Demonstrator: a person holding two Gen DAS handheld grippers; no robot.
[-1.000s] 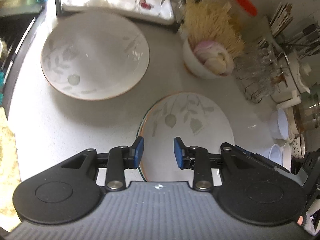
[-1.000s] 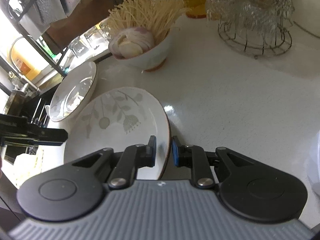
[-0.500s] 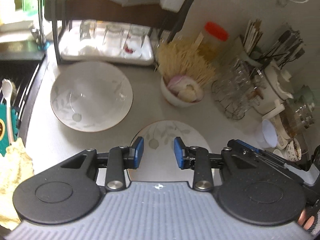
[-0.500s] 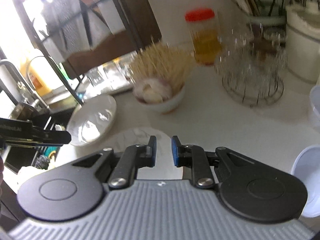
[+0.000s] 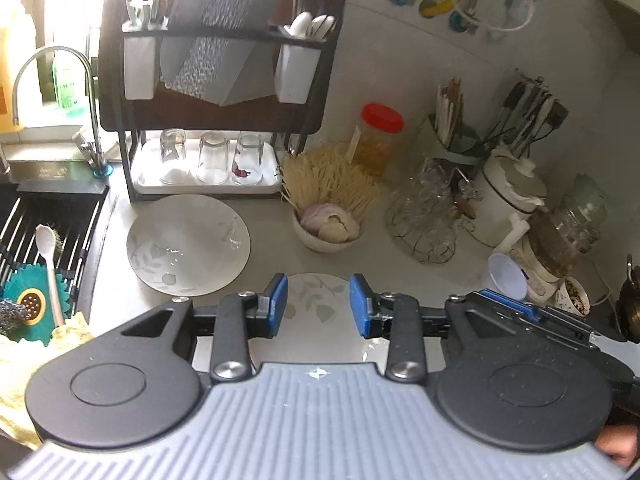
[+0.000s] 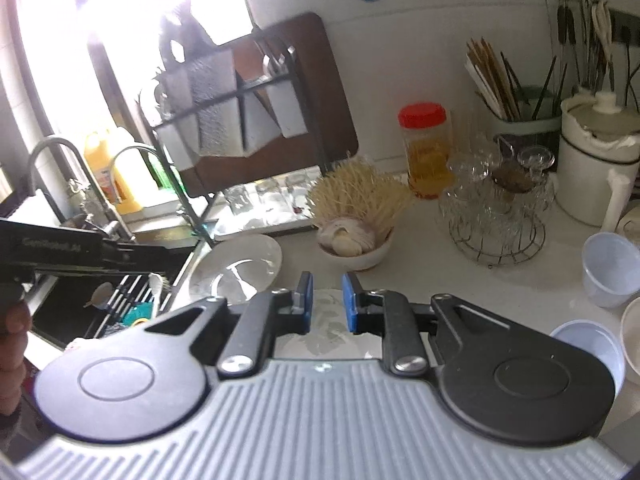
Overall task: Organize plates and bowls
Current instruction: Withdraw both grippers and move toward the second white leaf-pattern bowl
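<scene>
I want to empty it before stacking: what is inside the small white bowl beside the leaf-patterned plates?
The small white bowl holds a peeled purple-white onion and a thick bunch of pale enoki-like strands. They cover the bowl's bottom, so anything beneath them cannot be seen.

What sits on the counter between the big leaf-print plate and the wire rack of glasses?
The small bowl of onion and enoki mushrooms stands between the plate and the wire rack; the left wrist view shows it best.
</scene>
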